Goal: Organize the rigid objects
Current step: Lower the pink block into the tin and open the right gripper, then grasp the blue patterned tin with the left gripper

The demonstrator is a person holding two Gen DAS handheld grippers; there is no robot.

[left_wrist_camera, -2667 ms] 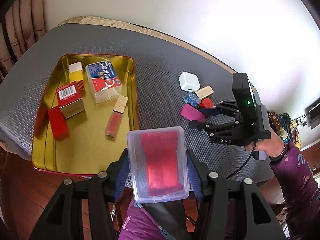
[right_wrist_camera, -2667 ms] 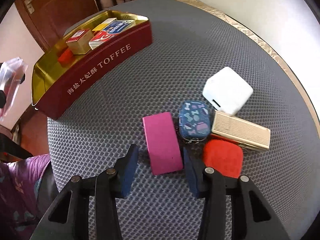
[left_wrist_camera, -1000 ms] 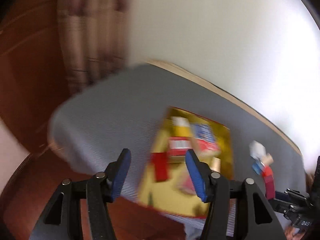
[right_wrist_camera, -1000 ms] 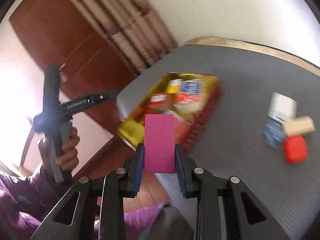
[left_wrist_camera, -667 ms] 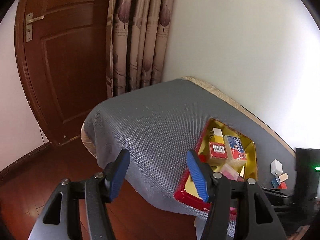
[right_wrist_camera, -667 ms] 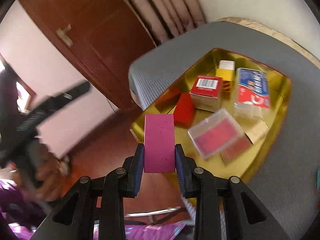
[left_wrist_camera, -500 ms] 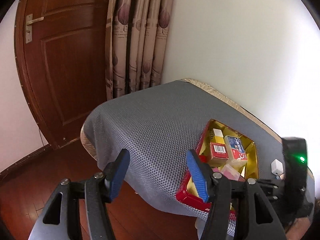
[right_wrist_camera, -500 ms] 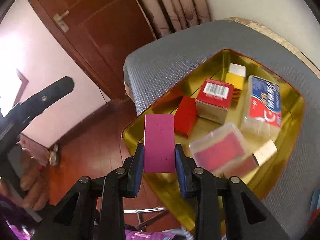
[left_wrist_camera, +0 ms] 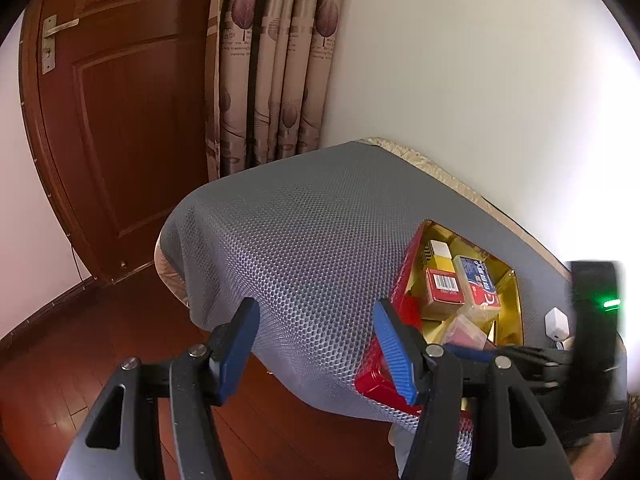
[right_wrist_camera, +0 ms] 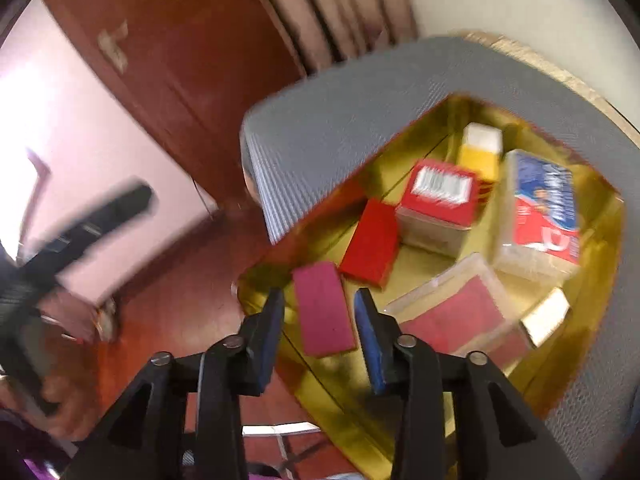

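A red tin with a gold inside (right_wrist_camera: 600, 288) sits on the grey mesh-covered table (left_wrist_camera: 320, 232). In it lie a magenta block (right_wrist_camera: 323, 309), a red block (right_wrist_camera: 370, 242), a red barcode box (right_wrist_camera: 440, 196), a yellow-and-white box (right_wrist_camera: 480, 152), a blue-and-red box (right_wrist_camera: 544, 216) and a clear case with red inside (right_wrist_camera: 456, 312). My right gripper (right_wrist_camera: 319, 336) is open, its jaws apart on either side of the magenta block, which lies free of them near the tin's front corner. My left gripper (left_wrist_camera: 316, 350) is open and empty, off the table's near-left corner.
A white cube (left_wrist_camera: 556, 323) lies on the table beyond the tin (left_wrist_camera: 516, 304). A brown door (left_wrist_camera: 120, 120) and patterned curtains (left_wrist_camera: 276, 64) stand behind the table. Wooden floor (left_wrist_camera: 60, 360) lies below. The right gripper's body (left_wrist_camera: 592, 340) shows at the left view's right edge.
My right gripper has opened and let go of the magenta block, which now lies in the tin. Earlier, my left gripper put the clear case in the tin and drew back.
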